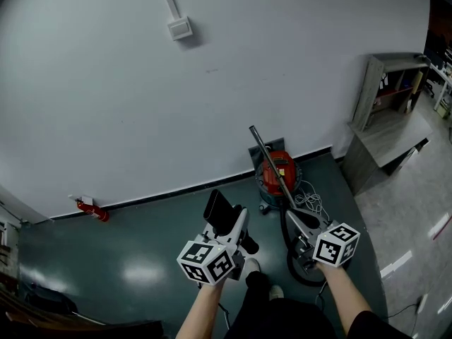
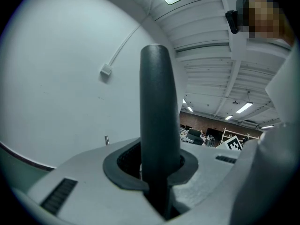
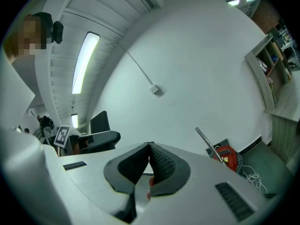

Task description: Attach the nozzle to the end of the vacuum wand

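Observation:
In the head view my left gripper (image 1: 232, 224) is shut on a flat black nozzle (image 1: 219, 210) that sticks up and forward out of the jaws. Seen from the left gripper view, the nozzle (image 2: 157, 116) rises as a dark blade between the pads of the left gripper (image 2: 157, 175). A metal vacuum wand (image 1: 272, 164) leans up from the red canister vacuum (image 1: 277, 175) by the wall. My right gripper (image 1: 309, 235) is shut with nothing in it, beside the wand's black lower end. The right gripper view has the right gripper (image 3: 149, 165) closed, with the wand (image 3: 206, 139) and vacuum (image 3: 227, 156) ahead and to the right.
A black hose (image 1: 300, 270) loops on the green floor by my right hand, with a white cord (image 1: 311, 203) coiled near the vacuum. A wooden shelf unit (image 1: 392, 111) stands at the right. A red item (image 1: 92, 209) lies at the wall base on the left.

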`<state>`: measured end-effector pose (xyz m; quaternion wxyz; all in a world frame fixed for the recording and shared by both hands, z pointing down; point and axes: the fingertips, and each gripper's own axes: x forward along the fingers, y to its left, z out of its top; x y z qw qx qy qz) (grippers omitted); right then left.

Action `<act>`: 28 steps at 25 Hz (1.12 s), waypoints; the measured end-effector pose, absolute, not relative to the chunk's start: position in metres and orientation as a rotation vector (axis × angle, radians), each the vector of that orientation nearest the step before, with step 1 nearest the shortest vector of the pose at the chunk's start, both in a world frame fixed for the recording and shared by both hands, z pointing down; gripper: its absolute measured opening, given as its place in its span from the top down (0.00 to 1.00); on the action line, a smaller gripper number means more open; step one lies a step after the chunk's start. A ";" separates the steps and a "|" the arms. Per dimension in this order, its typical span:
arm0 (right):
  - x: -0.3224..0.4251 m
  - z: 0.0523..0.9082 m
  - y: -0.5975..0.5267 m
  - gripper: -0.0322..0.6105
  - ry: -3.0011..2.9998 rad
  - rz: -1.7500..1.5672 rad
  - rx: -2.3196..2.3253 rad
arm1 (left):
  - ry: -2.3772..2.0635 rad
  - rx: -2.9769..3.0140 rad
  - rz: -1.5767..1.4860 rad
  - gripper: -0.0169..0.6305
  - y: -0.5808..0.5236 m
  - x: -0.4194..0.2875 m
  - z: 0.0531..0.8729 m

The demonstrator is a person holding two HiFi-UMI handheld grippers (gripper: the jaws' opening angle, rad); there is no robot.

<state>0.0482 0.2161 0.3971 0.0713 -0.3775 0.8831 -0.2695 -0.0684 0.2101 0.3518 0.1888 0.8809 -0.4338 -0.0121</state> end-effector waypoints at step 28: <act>-0.008 0.424 0.021 0.92 2.588 -0.874 -1.180 | -1.131 2.439 -0.049 0.88 0.004 -0.125 0.382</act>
